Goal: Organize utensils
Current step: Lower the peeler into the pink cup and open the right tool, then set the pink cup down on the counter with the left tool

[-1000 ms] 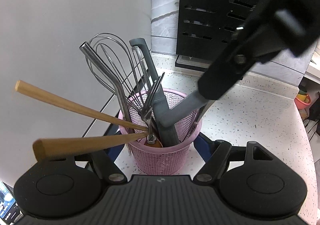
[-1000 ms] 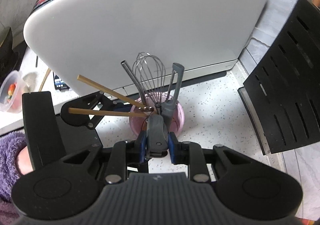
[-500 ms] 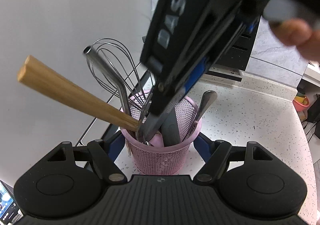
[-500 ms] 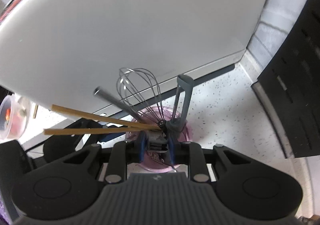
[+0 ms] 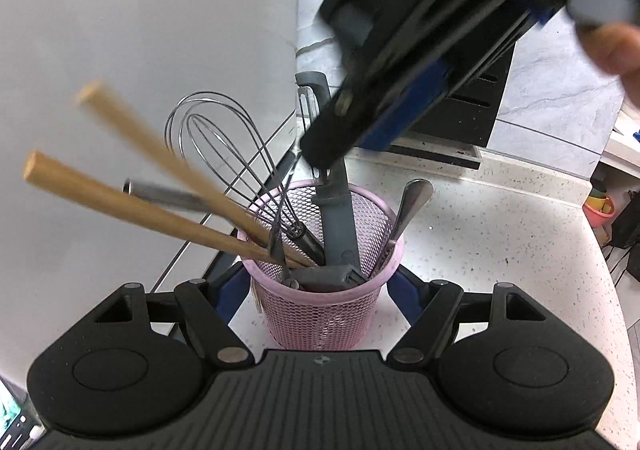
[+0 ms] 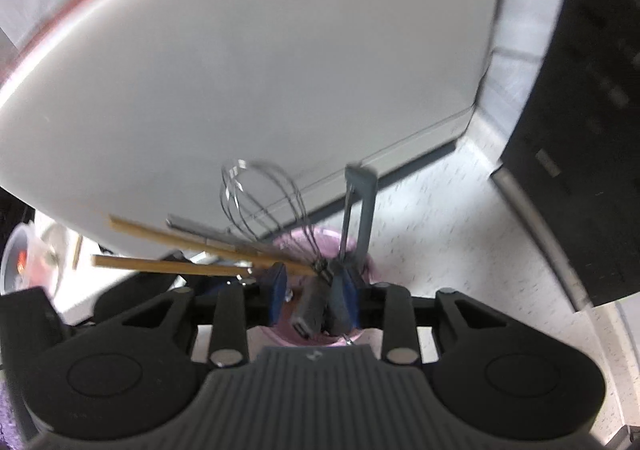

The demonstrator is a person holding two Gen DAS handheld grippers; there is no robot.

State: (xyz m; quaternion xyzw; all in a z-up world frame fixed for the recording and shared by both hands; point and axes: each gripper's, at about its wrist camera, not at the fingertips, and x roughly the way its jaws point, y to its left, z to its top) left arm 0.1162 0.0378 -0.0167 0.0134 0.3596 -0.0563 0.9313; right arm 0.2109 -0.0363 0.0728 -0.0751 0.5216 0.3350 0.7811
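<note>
A pink mesh basket [image 5: 324,314] stands on the counter between my left gripper's [image 5: 320,290] blue fingers, which close against its sides. It holds two wooden sticks [image 5: 120,202], a wire whisk [image 5: 224,154], a grey slotted turner [image 5: 336,222], a spoon handle [image 5: 412,198] and a grey utensil lying across its mouth [image 5: 324,276]. My right gripper [image 6: 312,298] is just above the basket rim [image 6: 372,270], fingers parted, with the grey utensil [image 6: 308,314] loose between them. The right gripper also shows from outside in the left wrist view [image 5: 400,90].
A large white appliance [image 6: 240,70] stands right behind the basket. A black slotted rack [image 6: 592,130] stands at the right on the speckled white counter [image 5: 500,250]. A clear food container [image 6: 24,258] sits far left.
My right gripper opened and let go of the grey utensil, which now lies in the basket. It has risen slightly. The sticks and whisk shifted left.
</note>
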